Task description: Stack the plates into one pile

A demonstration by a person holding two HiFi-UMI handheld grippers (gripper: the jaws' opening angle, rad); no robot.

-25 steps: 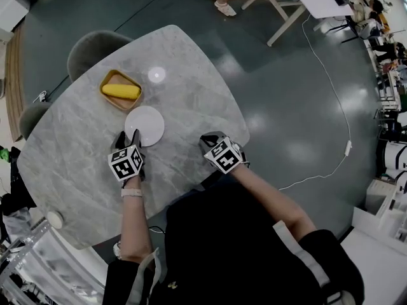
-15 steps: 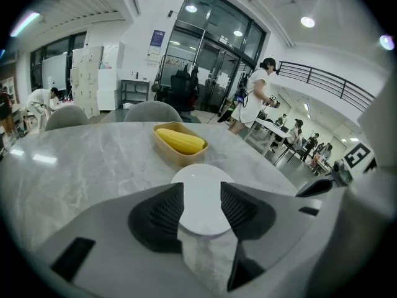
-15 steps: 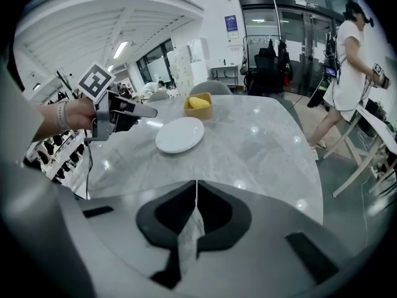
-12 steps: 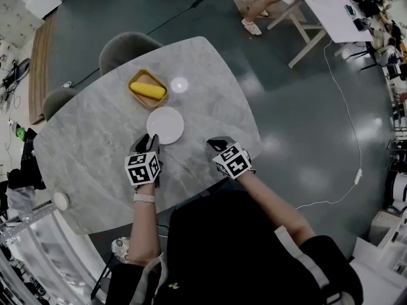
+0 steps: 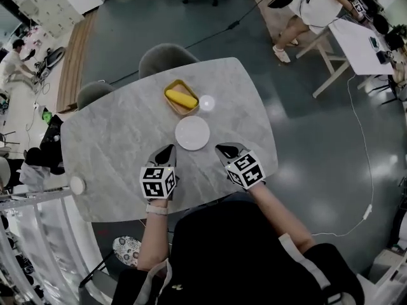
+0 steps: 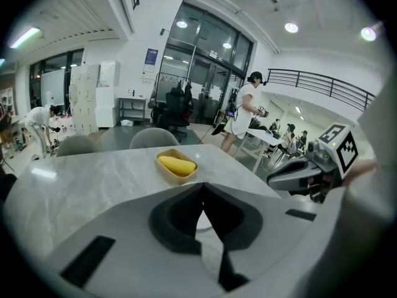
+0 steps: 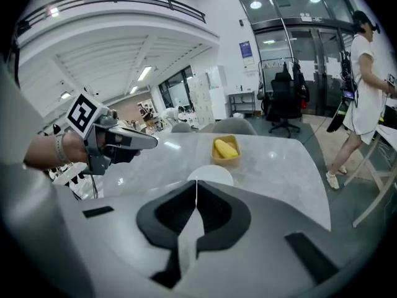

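Stacking looks finished at the round white ceramic plate (image 5: 193, 133), left gripper (image 5: 166, 151) just closed empty, right gripper (image 5: 224, 150) pinched together empty; only withdrawal remains.

A grey marble table (image 5: 114, 145) with two grey chairs (image 5: 166, 57) stands on glossy dark floor (image 5: 305, 126).

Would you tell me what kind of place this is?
Likely an open-plan office or lab hall: glass entrance doors, a mezzanine railing, and a white work desk beyond the marble-look table.
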